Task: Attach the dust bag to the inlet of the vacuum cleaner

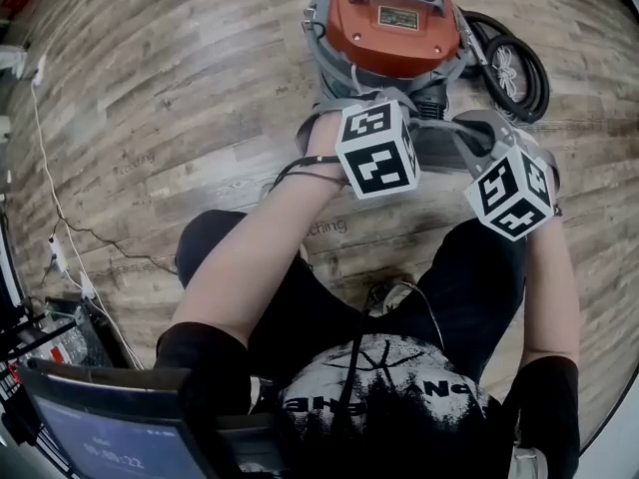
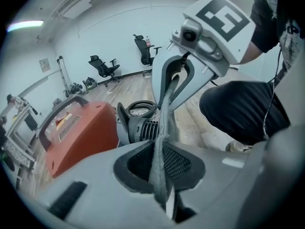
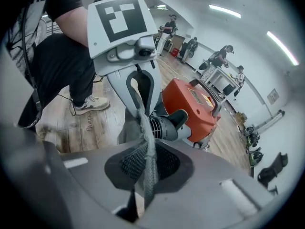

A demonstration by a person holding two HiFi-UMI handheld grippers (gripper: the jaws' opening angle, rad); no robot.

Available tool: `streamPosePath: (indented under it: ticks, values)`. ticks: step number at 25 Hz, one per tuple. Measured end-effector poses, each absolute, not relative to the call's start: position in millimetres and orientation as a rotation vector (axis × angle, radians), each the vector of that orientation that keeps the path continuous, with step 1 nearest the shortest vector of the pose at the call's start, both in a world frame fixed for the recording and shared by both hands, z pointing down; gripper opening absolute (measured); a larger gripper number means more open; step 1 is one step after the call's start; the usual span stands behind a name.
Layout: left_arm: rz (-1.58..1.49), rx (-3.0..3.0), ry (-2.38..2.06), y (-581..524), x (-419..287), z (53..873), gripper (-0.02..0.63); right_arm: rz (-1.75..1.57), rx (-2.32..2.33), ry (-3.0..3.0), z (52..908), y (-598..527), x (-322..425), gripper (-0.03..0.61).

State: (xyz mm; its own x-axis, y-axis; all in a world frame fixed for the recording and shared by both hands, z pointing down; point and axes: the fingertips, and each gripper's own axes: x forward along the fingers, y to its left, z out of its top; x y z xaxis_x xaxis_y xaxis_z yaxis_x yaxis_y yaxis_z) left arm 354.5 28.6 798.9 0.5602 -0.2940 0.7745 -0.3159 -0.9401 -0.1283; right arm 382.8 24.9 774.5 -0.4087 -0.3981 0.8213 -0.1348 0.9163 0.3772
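Over the floor point(image 1: 180, 98) by the vacuum cleaner point(image 1: 389, 18), left gripper point(image 2: 164, 202) and right gripper point(image 3: 143, 199) each pinch the dust bag point(image 2: 163, 128): limp, light cloth, likely best held at its hem.

Site, as I log it: open lab hall (half office), plank floor point(image 1: 150, 98), desk chairs point(image 2: 104, 67), strip lights point(image 3: 224, 11), workbenches point(image 3: 221, 76).

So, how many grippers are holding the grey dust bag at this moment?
2. The left gripper and the right gripper each clamp the fabric of the dust bag, side by side near the orange vacuum cleaner.
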Motion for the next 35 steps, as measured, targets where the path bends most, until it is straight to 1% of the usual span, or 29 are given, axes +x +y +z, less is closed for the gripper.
streamPosePath:
  ticks: [10,16,20,24,26,35]
  values:
    - [1.332,2.885,-0.542,26.0,376.1,773.4,0.046,-0.192,0.475,-1.977,799.8,19.5,408.9,0.028]
    - [1.321,2.848,-0.572,23.9,361.4,780.4,0.041,-0.258,0.515,-2.003,781.0,12.2,393.9,0.028]
    - [1.348,2.764,-0.566,27.3,350.9,793.1,0.032,-0.376,0.475,-1.947,767.6,11.5,377.9,0.028]
    - [1.418,2.722,-0.548,32.6,350.0,805.8,0.031,-0.525,0.439,-1.88,768.0,21.2,372.5,0.028]
    - [1.458,2.731,-0.528,33.0,350.6,807.1,0.031,-0.546,0.435,-1.871,768.5,23.6,372.0,0.029]
    - [1.402,2.864,-0.573,22.6,368.3,785.5,0.04,-0.42,0.531,-1.921,785.7,15.7,399.3,0.029]
